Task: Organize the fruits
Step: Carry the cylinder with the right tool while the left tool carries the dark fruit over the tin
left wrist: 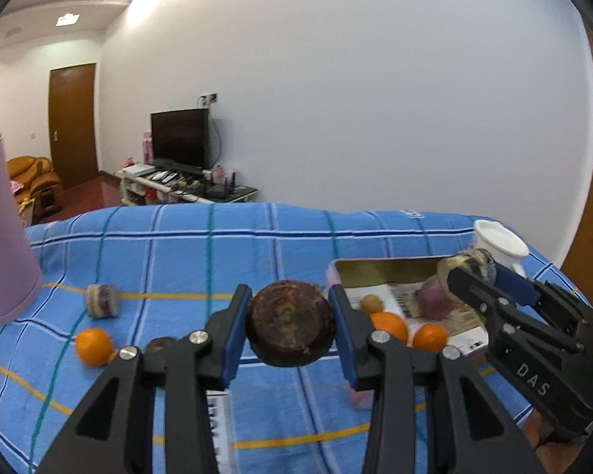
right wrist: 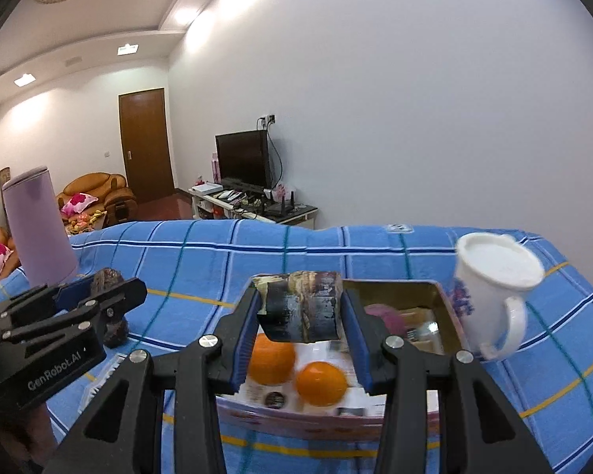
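Note:
My left gripper [left wrist: 290,326] is shut on a round dark brown fruit [left wrist: 290,316], held above the blue checked cloth. My right gripper [right wrist: 302,312] is shut on a dark cut chunk with a pale fibrous end [right wrist: 302,304], held over an open tin box [right wrist: 395,283]. The box holds two oranges [right wrist: 271,359] [right wrist: 321,383] and a purple fruit [right wrist: 379,314]. The left wrist view also shows a small brown fruit [left wrist: 371,303] in the box [left wrist: 383,262]. Loose on the cloth lie an orange [left wrist: 93,347] and a cut chunk [left wrist: 101,301].
A tall lilac cup [left wrist: 0,237] stands at the left of the cloth. A white mug [right wrist: 494,288] stands right beside the box's right wall. A small dark thing [left wrist: 160,343] lies behind my left fingers. Beyond the table are a TV stand and a sofa.

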The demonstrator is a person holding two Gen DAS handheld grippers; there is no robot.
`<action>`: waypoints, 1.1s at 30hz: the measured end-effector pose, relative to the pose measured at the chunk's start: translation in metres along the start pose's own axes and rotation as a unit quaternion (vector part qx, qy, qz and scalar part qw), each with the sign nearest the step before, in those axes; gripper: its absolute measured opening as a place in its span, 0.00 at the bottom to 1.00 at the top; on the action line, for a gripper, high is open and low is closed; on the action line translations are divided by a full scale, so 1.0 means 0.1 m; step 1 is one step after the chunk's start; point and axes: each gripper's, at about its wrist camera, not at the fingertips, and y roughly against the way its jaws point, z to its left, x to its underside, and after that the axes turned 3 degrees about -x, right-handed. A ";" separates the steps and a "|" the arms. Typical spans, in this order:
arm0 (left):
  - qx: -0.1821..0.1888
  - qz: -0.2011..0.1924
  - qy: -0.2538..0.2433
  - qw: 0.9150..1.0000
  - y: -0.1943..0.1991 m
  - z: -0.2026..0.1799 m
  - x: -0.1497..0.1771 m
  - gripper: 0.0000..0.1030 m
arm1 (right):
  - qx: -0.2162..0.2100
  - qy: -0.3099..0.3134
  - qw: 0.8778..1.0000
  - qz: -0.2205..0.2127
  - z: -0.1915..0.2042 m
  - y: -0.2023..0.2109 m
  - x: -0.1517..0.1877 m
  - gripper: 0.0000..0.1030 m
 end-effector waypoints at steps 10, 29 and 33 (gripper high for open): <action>0.031 -0.001 -0.024 0.999 -0.17 -0.49 -0.06 0.40 | 0.041 -0.042 0.998 0.006 -0.74 0.07 0.03 0.42; 0.031 0.016 -0.052 0.998 -0.50 -1.00 -0.04 0.40 | 0.055 -0.021 0.998 0.029 -0.87 0.00 0.06 0.42; 0.020 0.016 -0.061 0.998 -0.54 -1.01 -0.02 0.40 | 0.056 -0.015 0.998 0.039 -0.86 -0.06 0.09 0.42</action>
